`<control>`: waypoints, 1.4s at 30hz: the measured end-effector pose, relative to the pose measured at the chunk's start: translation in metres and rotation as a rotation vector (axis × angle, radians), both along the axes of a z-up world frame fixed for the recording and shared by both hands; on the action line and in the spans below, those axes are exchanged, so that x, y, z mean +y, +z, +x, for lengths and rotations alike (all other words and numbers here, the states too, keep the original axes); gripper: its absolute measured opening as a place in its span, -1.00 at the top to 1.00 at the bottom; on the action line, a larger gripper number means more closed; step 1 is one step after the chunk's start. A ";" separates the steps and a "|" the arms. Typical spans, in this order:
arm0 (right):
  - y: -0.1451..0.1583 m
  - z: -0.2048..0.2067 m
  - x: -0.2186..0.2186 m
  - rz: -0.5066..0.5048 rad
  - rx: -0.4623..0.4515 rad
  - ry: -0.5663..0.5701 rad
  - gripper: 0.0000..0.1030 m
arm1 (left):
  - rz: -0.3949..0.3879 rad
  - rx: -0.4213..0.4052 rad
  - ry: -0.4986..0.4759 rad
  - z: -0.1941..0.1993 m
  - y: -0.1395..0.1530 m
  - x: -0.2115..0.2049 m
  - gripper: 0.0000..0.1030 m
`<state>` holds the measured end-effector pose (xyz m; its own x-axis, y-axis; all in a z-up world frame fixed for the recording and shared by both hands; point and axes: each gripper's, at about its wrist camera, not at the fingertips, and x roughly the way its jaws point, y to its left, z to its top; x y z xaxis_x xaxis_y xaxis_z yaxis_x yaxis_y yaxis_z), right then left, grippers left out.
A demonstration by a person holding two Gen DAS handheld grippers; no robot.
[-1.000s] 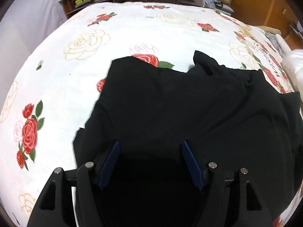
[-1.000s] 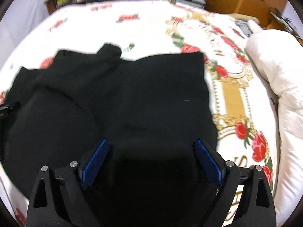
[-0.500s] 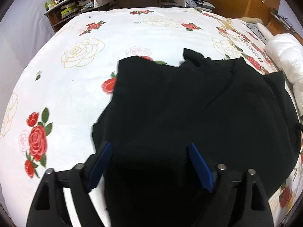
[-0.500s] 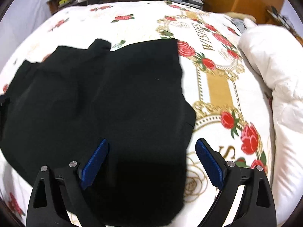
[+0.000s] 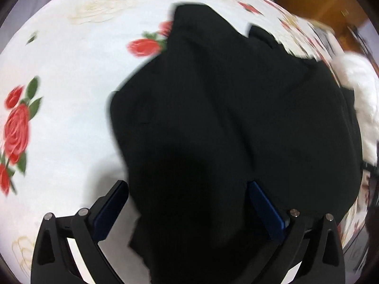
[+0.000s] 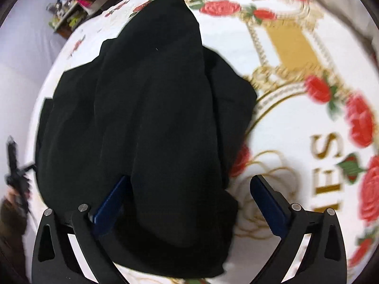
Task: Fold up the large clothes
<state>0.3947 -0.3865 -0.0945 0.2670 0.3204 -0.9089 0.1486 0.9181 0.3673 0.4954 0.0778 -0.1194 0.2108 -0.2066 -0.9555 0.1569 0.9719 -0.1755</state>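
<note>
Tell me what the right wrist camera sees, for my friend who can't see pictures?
A big black garment lies bunched on a white bedspread printed with red roses and gold letters. The right gripper is open, its blue fingers spread over the cloth's near edge. The picture is blurry.
</note>
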 end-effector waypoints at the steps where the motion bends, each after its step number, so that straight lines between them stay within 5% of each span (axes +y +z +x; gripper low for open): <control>1: -0.006 0.002 0.000 0.060 0.000 -0.006 -0.98 | 0.012 0.001 -0.016 0.001 -0.002 -0.004 -1.00; 8: -0.029 0.012 0.006 0.157 0.051 0.040 -0.98 | -0.075 0.088 0.010 0.008 -0.022 0.001 -1.00; 16: -0.025 0.021 0.033 0.049 0.047 0.108 -0.98 | -0.015 0.106 -0.006 0.005 -0.027 -0.017 -1.00; 20: -0.025 0.026 0.044 0.005 0.068 0.111 -0.92 | 0.061 0.088 -0.028 0.004 -0.024 -0.034 -0.99; 25: -0.023 0.029 0.065 -0.076 0.049 0.148 -0.68 | 0.203 0.007 -0.095 -0.010 -0.012 -0.071 -0.51; 33: -0.007 0.021 0.125 -0.369 -0.034 0.227 -0.15 | 0.521 -0.163 -0.098 -0.043 -0.002 -0.143 0.08; 36: -0.007 0.021 0.136 -0.409 -0.041 0.221 -0.13 | 0.566 -0.184 -0.068 -0.048 -0.003 -0.153 0.09; 42: -0.009 0.026 0.144 -0.409 -0.020 0.201 -0.14 | 0.528 -0.196 -0.048 -0.063 -0.004 -0.150 0.09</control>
